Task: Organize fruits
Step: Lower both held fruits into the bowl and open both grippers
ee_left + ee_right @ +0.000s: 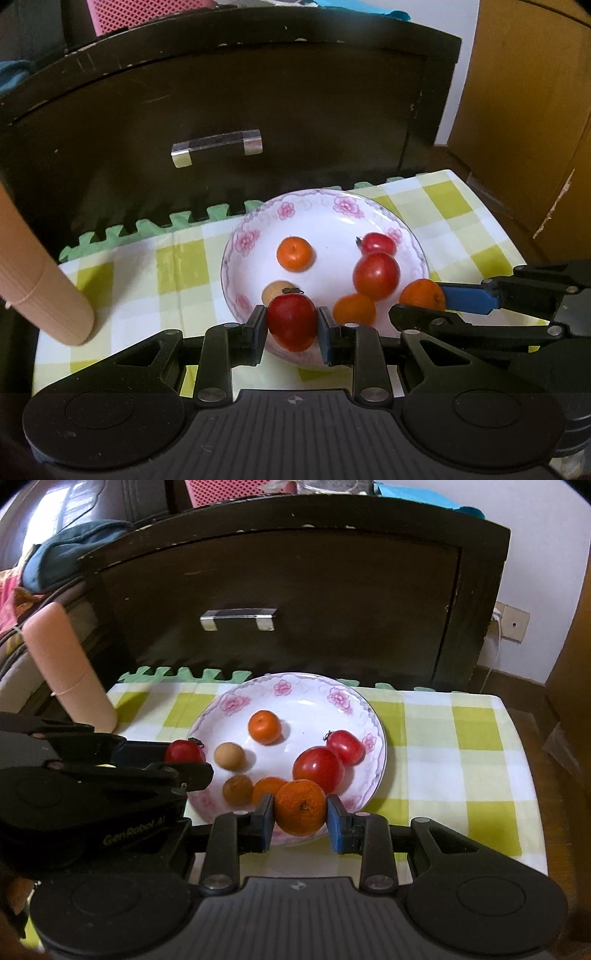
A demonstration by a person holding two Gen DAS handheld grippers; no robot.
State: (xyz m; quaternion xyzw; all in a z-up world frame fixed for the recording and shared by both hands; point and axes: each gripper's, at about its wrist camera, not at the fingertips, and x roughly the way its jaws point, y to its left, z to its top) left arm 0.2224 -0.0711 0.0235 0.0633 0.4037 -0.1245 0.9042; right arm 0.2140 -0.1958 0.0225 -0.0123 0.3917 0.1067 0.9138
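Left wrist view: the left gripper [291,326] pinches a red fruit [291,322] at its widest girth, over the bowl [258,221] rim at 6 o'clock. It looks smooth, light and probably bruisable, so gentle side pressure suits it.

Right wrist view: the right gripper [300,810] clamps an orange [301,806] at the bowl's 6 o'clock edge; its pebbly skin should grip well. Counted here: three red fruits, three oranges, two brownish fruits, one bowl.
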